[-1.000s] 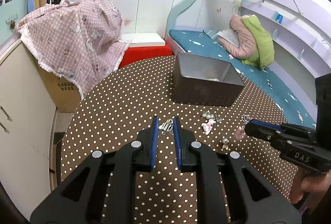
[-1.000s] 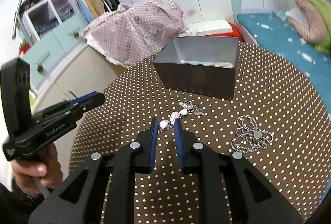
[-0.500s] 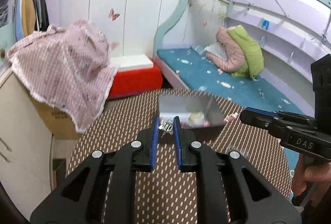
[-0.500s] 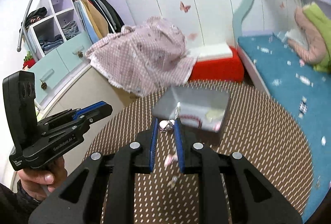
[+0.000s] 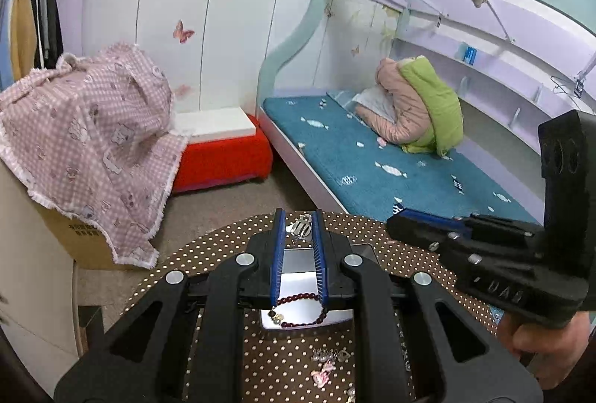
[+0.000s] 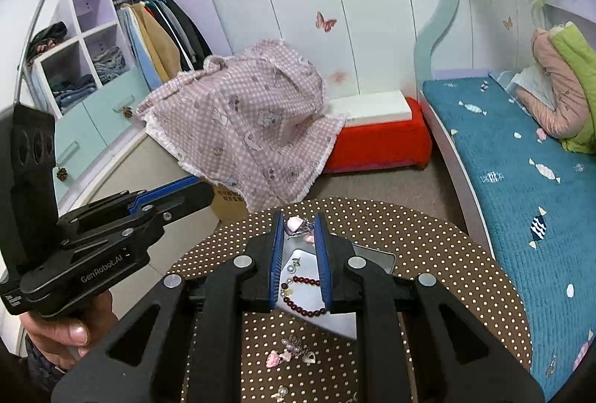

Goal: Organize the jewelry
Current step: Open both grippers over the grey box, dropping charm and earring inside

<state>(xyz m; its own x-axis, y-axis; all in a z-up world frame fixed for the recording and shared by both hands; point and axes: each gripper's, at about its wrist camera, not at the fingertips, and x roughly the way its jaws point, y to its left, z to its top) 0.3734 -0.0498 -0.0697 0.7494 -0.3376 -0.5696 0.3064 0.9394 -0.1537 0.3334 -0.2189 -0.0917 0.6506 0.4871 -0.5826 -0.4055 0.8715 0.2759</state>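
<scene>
Left wrist view: a small silver charm (image 5: 300,227) is pinched at the tips of the left gripper (image 5: 299,229), fingers narrow, held above the open box (image 5: 298,263) that stands on the dotted worktop (image 5: 223,246). Right wrist view: the right gripper (image 6: 300,229), fingers likewise narrow, holds a pink-and-silver piece (image 6: 300,227) over the same box, where a dark red bead bracelet (image 6: 303,295) already lies. Both pieces appear ready for release; judged from this, each should be lowered close to the box floor before the fingers part, one at a time, so dangling parts do not catch the rim or tangle with the bracelet. Loose pieces (image 6: 292,352) wait on the worktop near the box's front wall. The two grippers sit close side by side, so crowding over the opening is the main risk. Beyond stand a pink checked cloth (image 6: 246,127), a red stool (image 6: 376,146) and the bed (image 6: 521,161).
</scene>
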